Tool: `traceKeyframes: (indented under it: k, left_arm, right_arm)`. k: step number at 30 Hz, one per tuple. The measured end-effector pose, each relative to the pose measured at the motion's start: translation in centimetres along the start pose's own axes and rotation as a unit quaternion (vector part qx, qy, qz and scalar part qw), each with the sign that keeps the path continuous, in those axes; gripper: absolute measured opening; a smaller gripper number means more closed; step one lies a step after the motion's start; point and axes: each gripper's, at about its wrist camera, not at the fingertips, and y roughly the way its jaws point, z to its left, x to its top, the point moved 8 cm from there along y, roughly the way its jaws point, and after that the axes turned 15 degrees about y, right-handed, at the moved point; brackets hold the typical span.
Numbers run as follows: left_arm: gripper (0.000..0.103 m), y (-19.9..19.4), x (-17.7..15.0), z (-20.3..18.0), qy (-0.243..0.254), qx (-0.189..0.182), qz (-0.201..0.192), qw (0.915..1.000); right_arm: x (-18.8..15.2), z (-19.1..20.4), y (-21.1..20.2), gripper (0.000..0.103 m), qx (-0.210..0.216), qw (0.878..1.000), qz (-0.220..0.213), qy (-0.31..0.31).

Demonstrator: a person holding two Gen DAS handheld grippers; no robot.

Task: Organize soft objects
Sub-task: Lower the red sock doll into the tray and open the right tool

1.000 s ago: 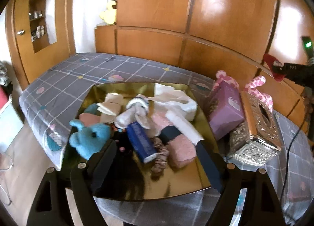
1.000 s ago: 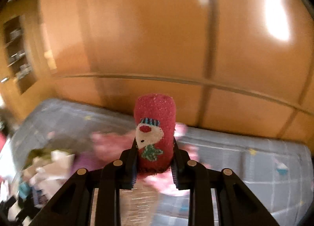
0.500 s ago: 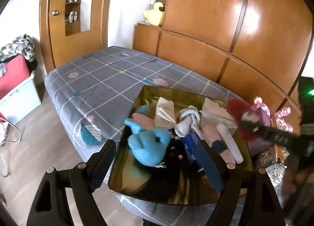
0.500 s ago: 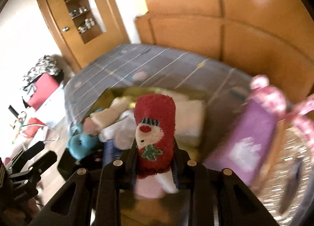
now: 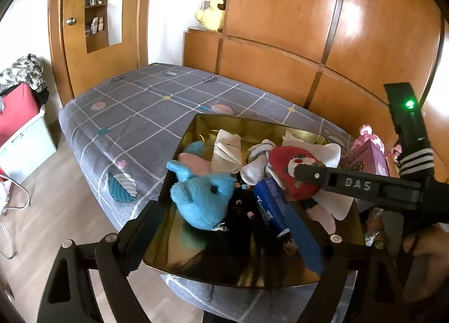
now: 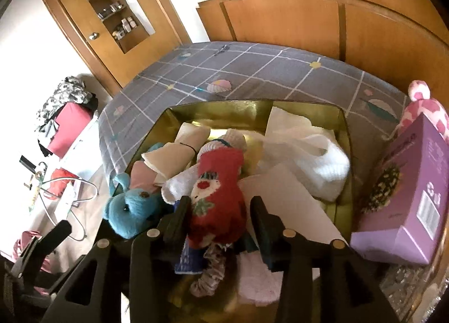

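The red fuzzy snowman sock (image 6: 217,196) is being let go into the gold tray (image 6: 224,108) as the right gripper (image 6: 221,212) fingers spread; left gripper (image 5: 227,234) fingers are spread wide, empty. Pink toy (image 6: 423,107) outside is probably left.

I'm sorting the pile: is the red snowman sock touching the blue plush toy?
Apart. The left wrist view shows a white sock and a blue packet lying between the red snowman sock and the blue plush toy.

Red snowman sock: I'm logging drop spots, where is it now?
In the gold tray, on the pile's middle, between the opening right jaws, beside the blue plush; red snowman sock.
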Motion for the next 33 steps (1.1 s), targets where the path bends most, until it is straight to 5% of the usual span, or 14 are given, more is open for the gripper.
traceKeyframes:
  k: [11, 23, 33]
  left_arm:
    - [0.100, -1.0, 0.4, -1.2, 0.014, 0.006, -0.013, 0.9998]
    - [0.103, -2.5, -0.1, -5.6, 0.058, 0.014, -0.019, 0.9981]
    - [0.103, -4.1, -0.3, -9.2, 0.075, 0.009, -0.048, 0.9960]
  right_arm:
    - [-1.4, -1.7, -5.2, 0.044, -0.041, 0.996, -0.074, -0.015]
    - [-5.2, -6.6, -11.6, 0.044, -0.146, 0.973, -0.179, 0.002]
    - [-8.3, -10.1, -15.3, 0.044, -0.183, 0.958, -0.221, 0.028]
